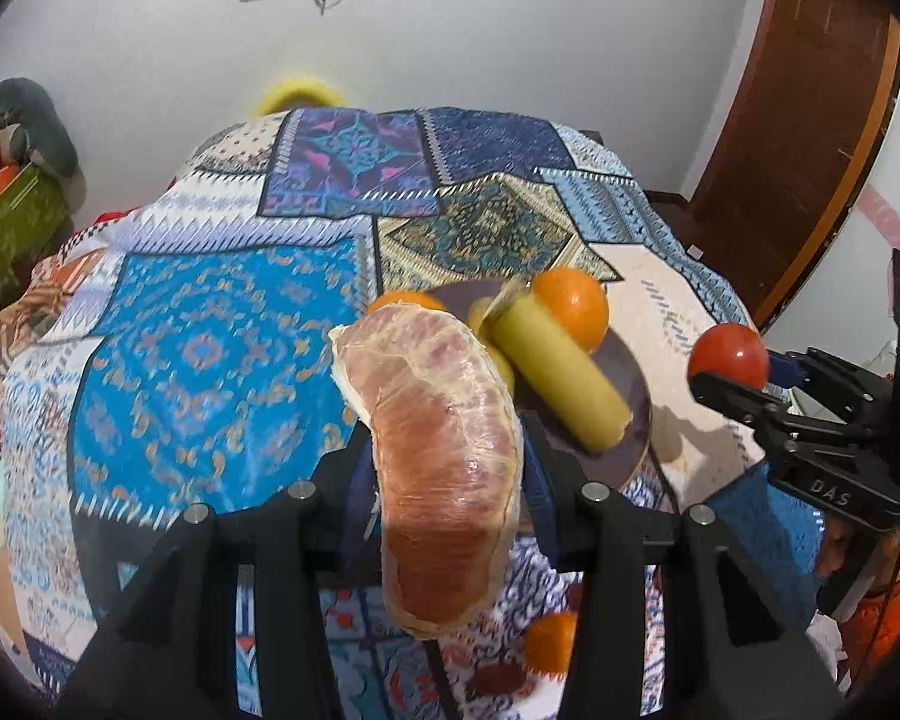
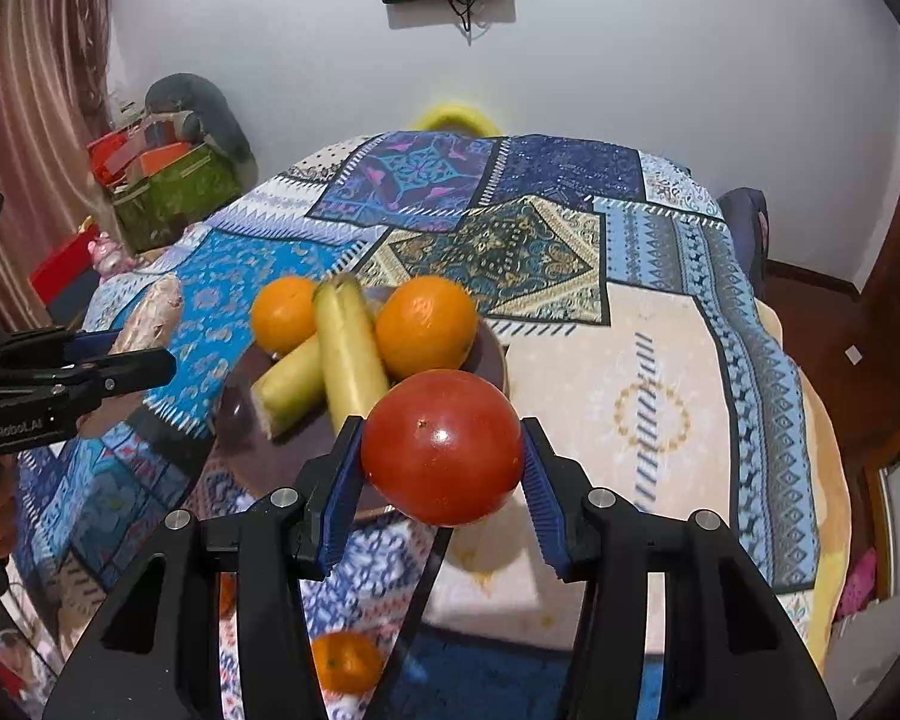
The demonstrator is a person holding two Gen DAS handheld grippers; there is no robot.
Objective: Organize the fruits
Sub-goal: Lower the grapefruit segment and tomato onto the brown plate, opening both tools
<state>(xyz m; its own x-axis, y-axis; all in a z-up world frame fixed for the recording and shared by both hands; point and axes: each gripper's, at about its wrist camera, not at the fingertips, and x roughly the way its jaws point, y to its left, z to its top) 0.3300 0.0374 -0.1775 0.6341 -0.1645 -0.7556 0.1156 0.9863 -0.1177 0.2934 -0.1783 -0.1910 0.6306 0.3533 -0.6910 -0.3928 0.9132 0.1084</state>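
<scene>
Red round tomato (image 2: 444, 447) clamped in right gripper (image 2: 444, 474), peeled pinkish pomelo segment (image 1: 444, 456) in left gripper (image 1: 450, 480) — could squash or slip over the crowded brown plate (image 2: 492, 354).

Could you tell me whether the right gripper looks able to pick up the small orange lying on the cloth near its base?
Probably not yet: the right gripper is shut on the tomato, so its jaws are occupied. The small orange itself lies uncovered.
</scene>
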